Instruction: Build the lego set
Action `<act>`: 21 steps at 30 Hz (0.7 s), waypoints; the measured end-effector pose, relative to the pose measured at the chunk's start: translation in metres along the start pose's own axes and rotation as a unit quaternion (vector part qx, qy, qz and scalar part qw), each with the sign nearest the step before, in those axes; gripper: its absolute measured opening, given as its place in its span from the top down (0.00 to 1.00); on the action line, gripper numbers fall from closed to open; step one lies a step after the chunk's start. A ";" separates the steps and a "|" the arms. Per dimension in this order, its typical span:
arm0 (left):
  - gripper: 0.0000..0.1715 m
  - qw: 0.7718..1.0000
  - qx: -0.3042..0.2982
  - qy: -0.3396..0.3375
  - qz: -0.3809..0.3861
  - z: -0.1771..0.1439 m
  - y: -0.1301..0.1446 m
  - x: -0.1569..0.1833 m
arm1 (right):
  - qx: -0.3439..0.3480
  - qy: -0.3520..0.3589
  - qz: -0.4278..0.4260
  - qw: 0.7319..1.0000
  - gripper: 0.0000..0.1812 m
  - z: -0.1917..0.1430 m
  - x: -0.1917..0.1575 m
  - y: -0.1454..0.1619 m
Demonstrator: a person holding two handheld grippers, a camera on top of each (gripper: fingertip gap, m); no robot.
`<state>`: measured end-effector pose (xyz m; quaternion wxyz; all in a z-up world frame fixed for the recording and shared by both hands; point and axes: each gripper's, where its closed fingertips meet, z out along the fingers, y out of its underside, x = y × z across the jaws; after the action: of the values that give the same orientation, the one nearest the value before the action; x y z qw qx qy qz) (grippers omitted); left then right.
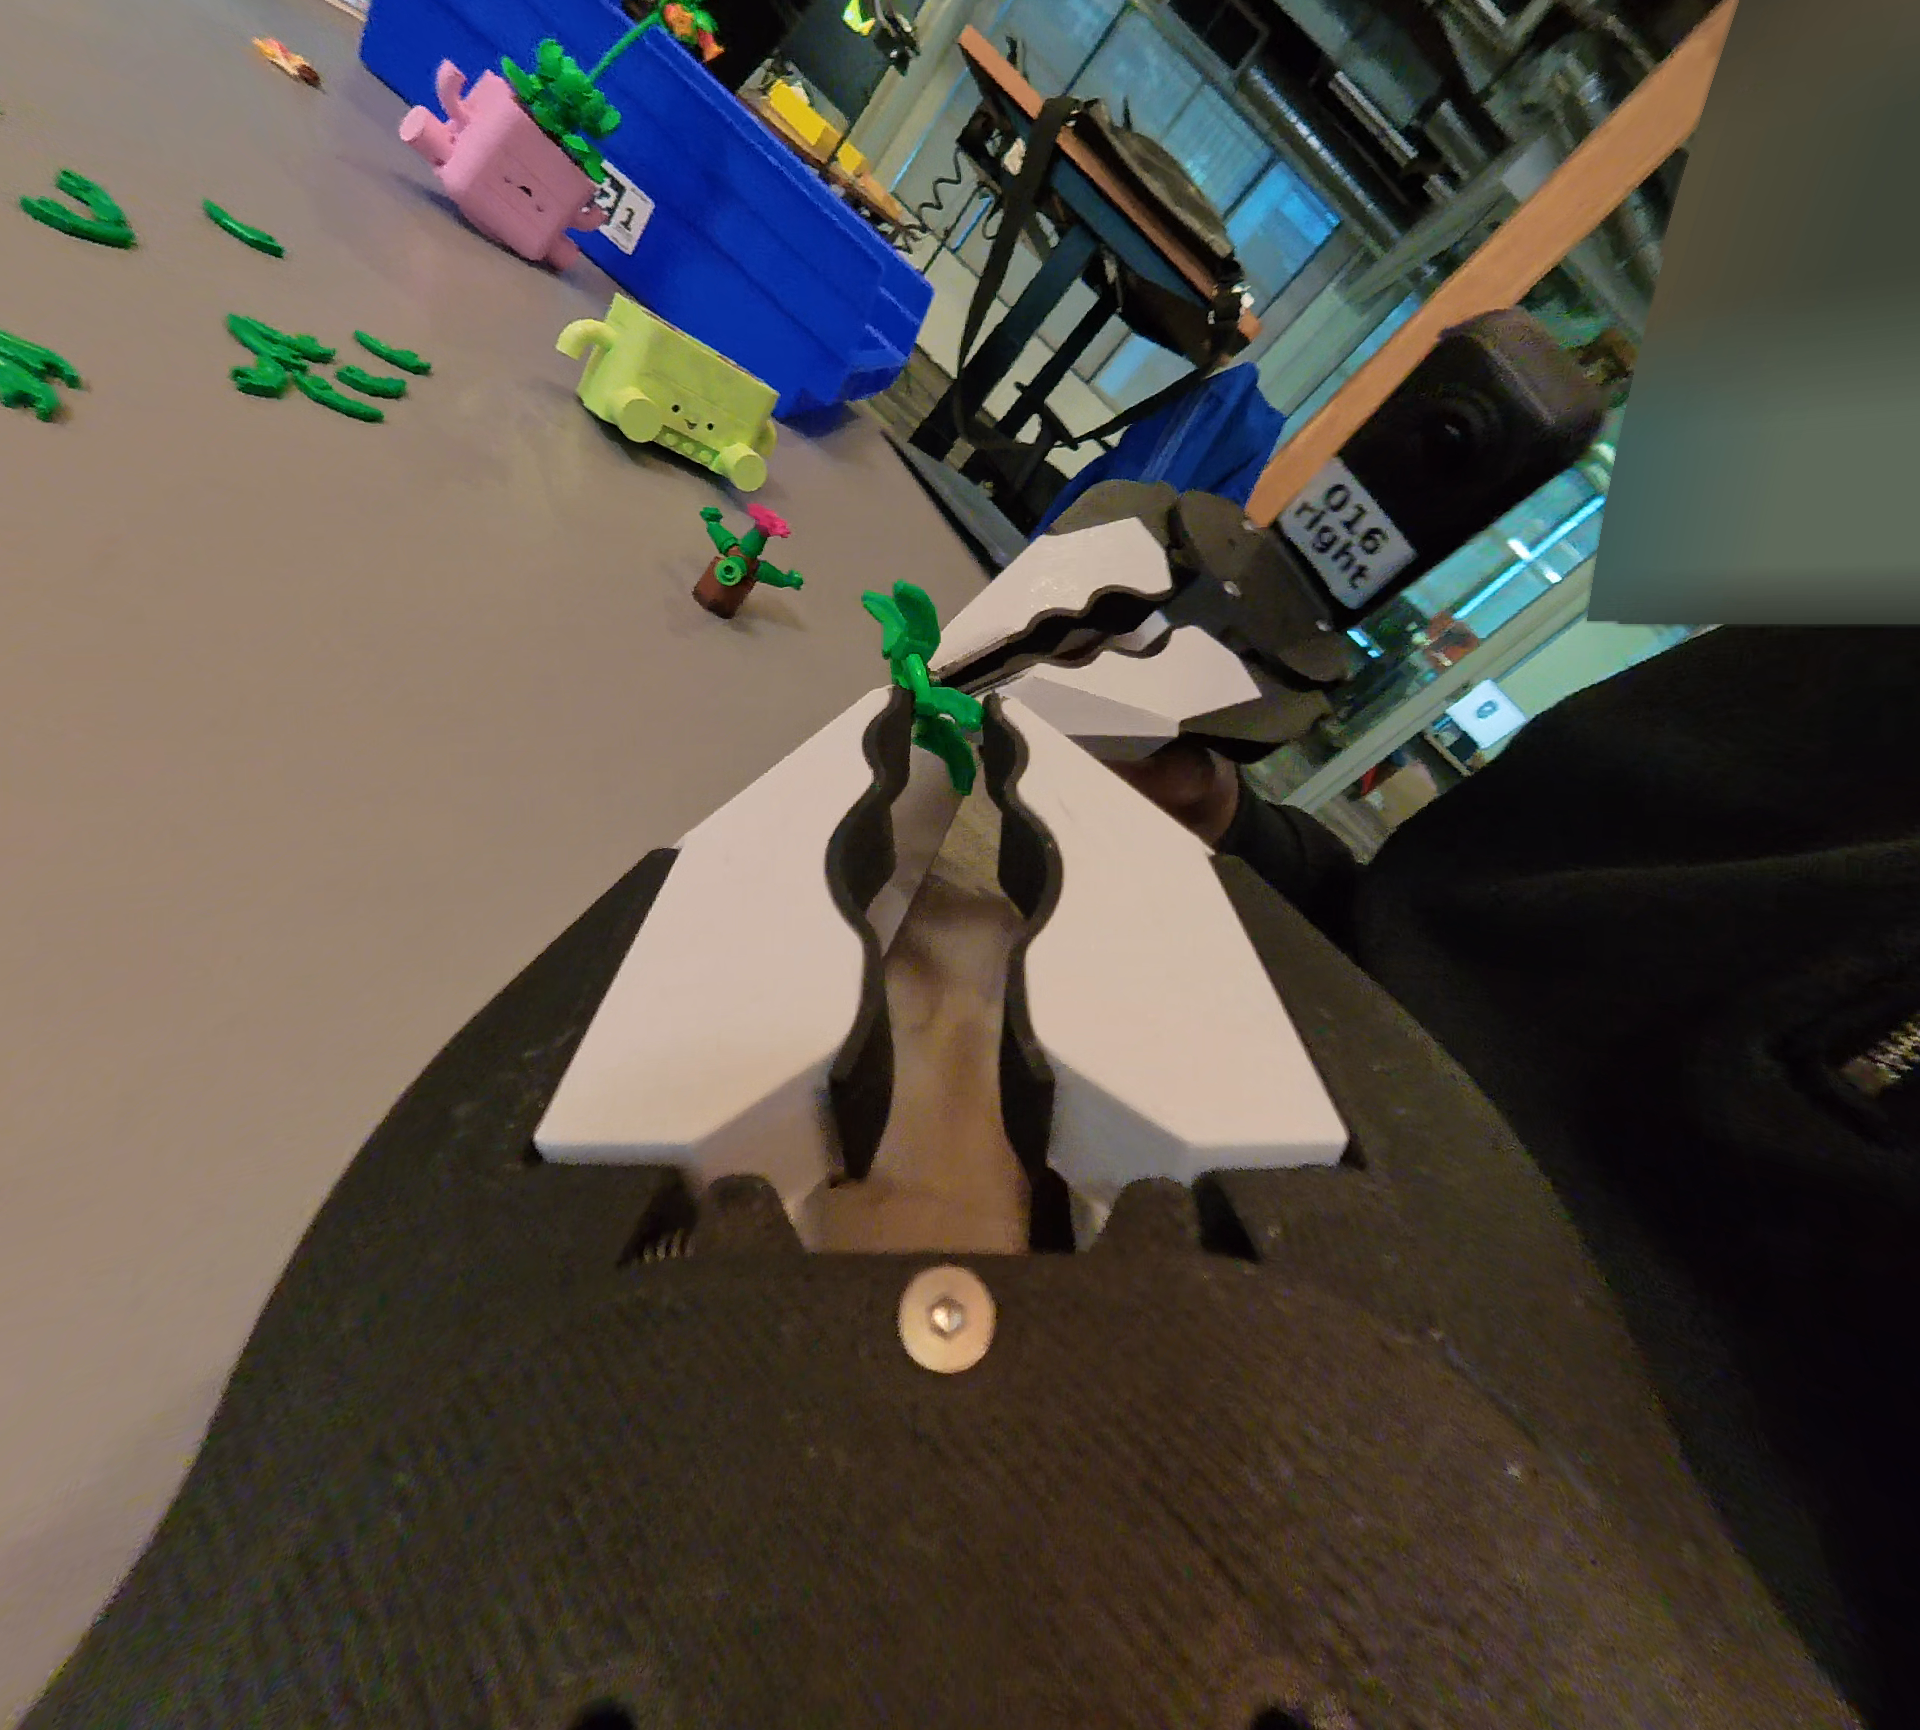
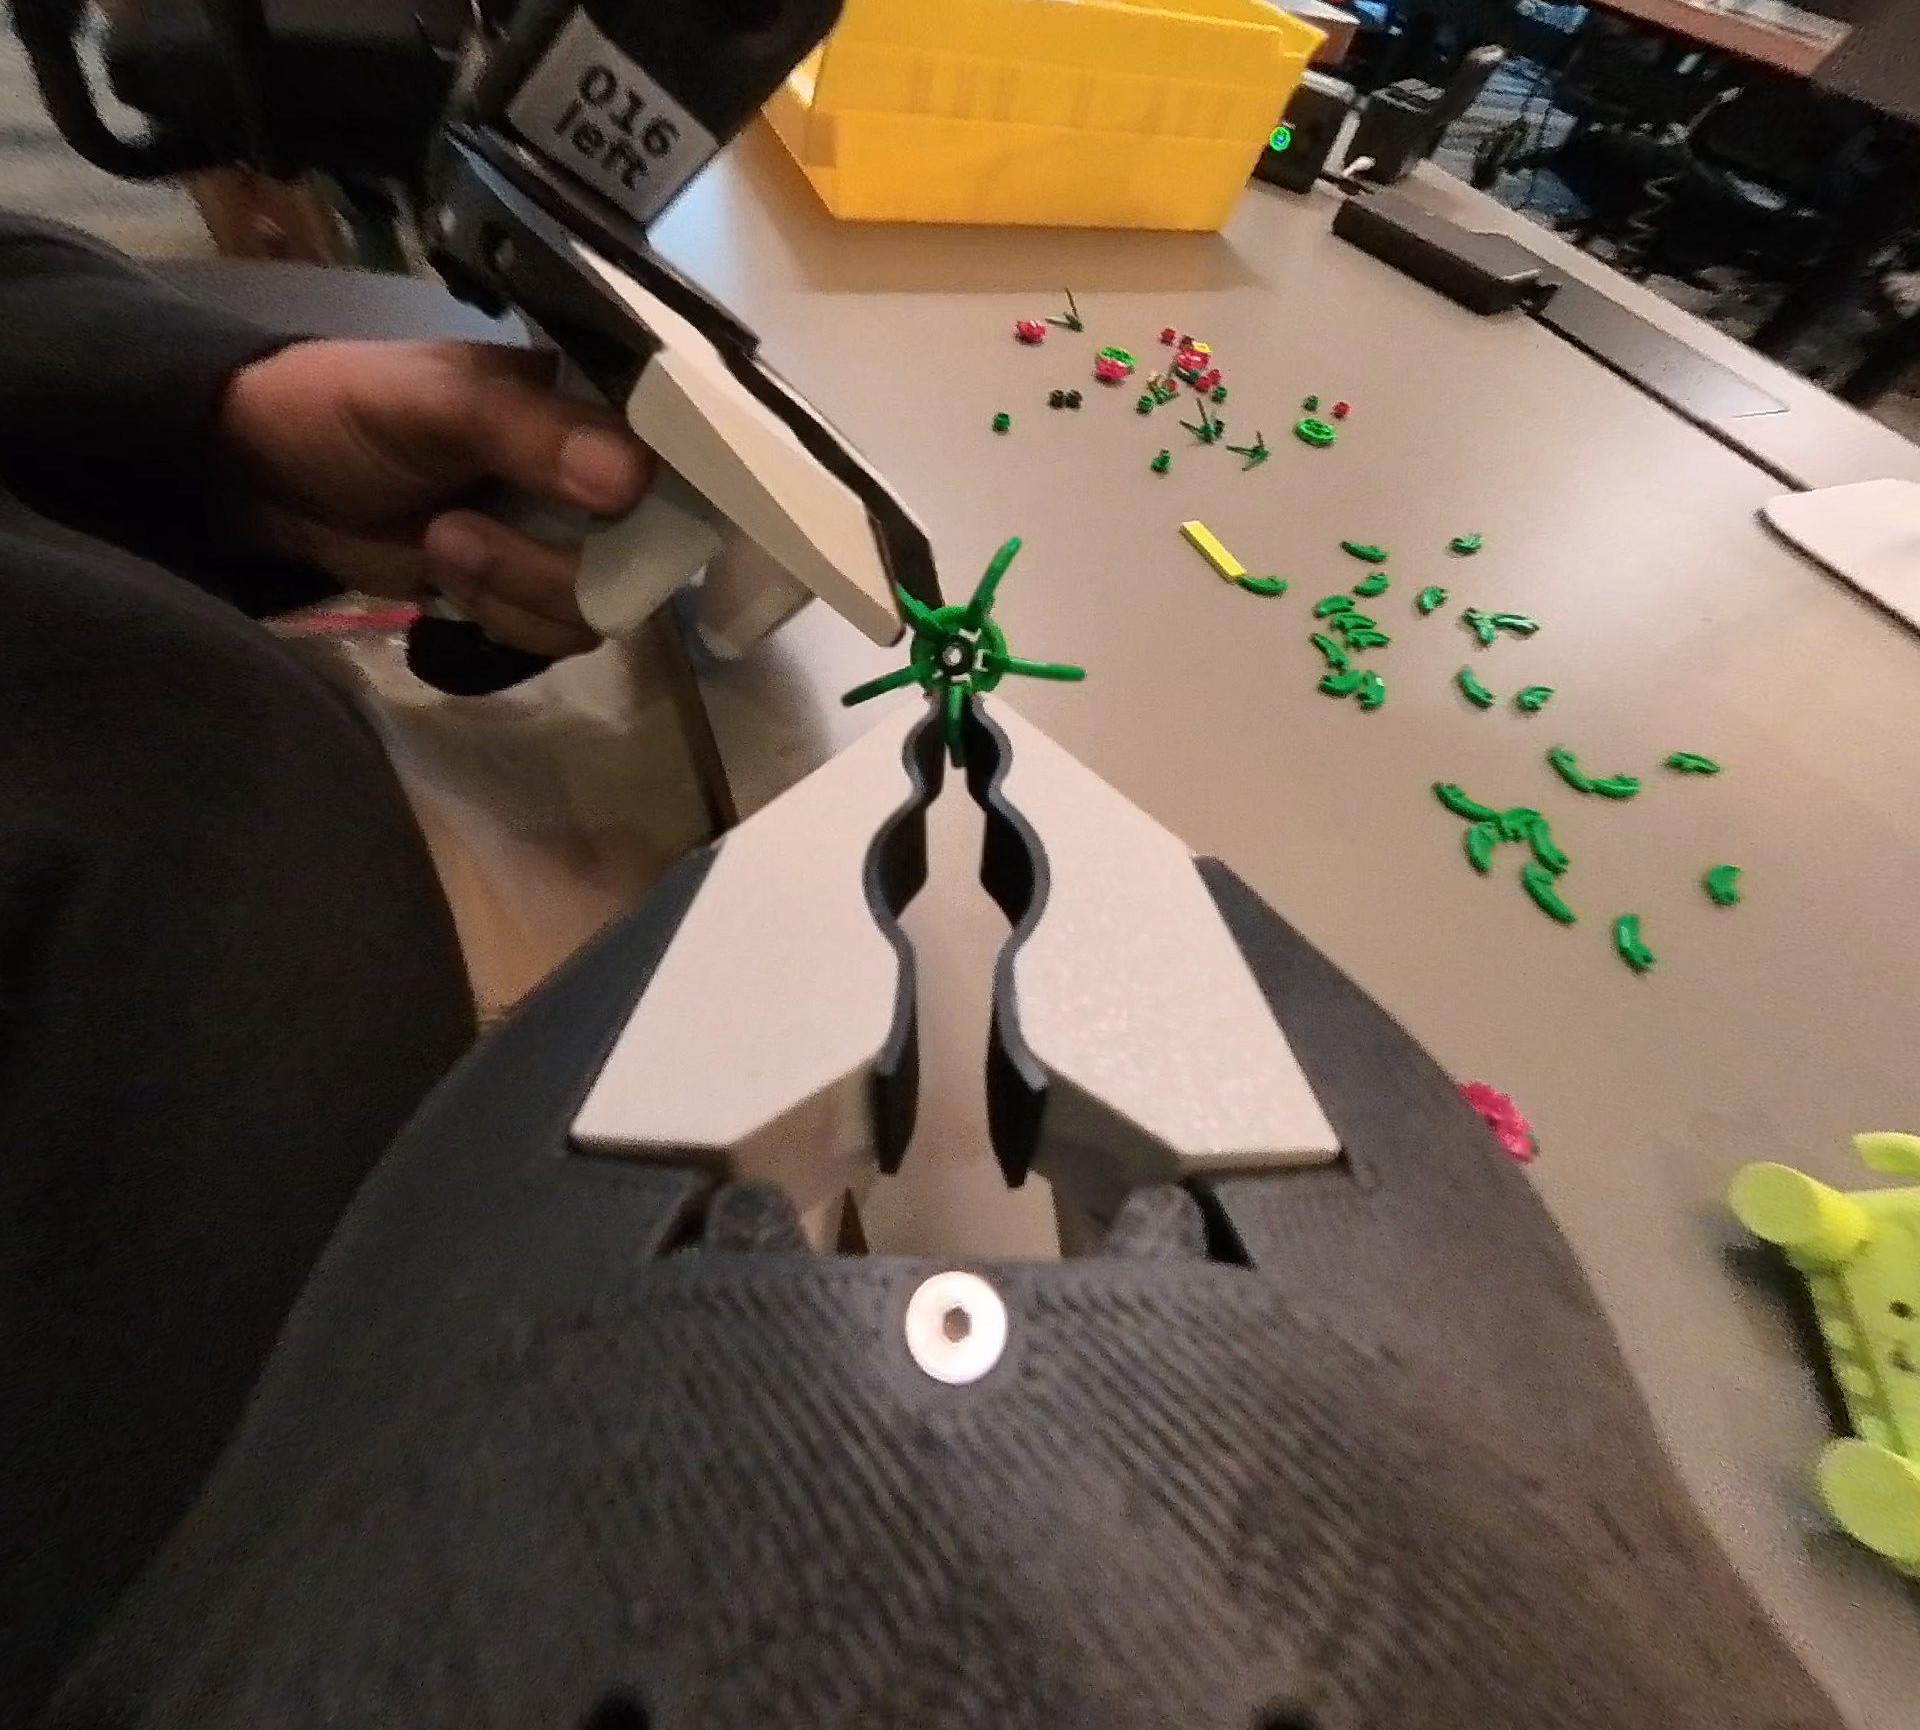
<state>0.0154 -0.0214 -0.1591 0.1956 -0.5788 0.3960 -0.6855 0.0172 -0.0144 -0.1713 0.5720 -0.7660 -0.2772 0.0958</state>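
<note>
A small green leaf rosette [image 2: 956, 657] is held in the air between both grippers, above the table's near edge. My right gripper [image 2: 954, 724] is shut on one of its thin leaves. My left gripper [image 1: 940, 716] closes on the same piece [image 1: 920, 641] from the other side, leaves sticking out above and below its tips. The right gripper [image 1: 951, 670] comes in from the right in the left wrist view. The left gripper [image 2: 914, 610] comes in from the upper left in the right wrist view, held by a hand [image 2: 436, 475].
On the grey table stand a pink pot with a plant [image 1: 509, 163], a lime pot [image 1: 675, 397] and a small brown pot with a cactus [image 1: 743, 563]. Loose green leaves [image 2: 1507, 807] and small red and green pieces [image 2: 1174, 381] lie scattered. A blue bin [image 1: 675, 153] and a yellow bin [image 2: 1039, 91] stand behind.
</note>
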 end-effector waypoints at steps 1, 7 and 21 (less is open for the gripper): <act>0.94 1.000 0.002 0.011 -0.008 0.000 -0.001 0.002 | 0.010 -0.012 0.015 1.000 0.99 -0.002 -0.001 -0.002; 0.96 0.996 0.012 0.065 -0.056 -0.001 -0.003 0.011 | 0.067 -0.076 0.095 0.990 1.00 -0.011 -0.003 -0.014; 0.96 0.986 0.036 0.134 -0.090 -0.003 -0.009 0.024 | 0.129 -0.140 0.177 0.966 0.99 -0.019 -0.005 -0.026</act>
<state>0.0076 -0.0326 -0.1368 0.0987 -0.5079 0.3397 -0.7855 0.0136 -0.0276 -0.1419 0.5951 -0.7017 -0.2004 0.3368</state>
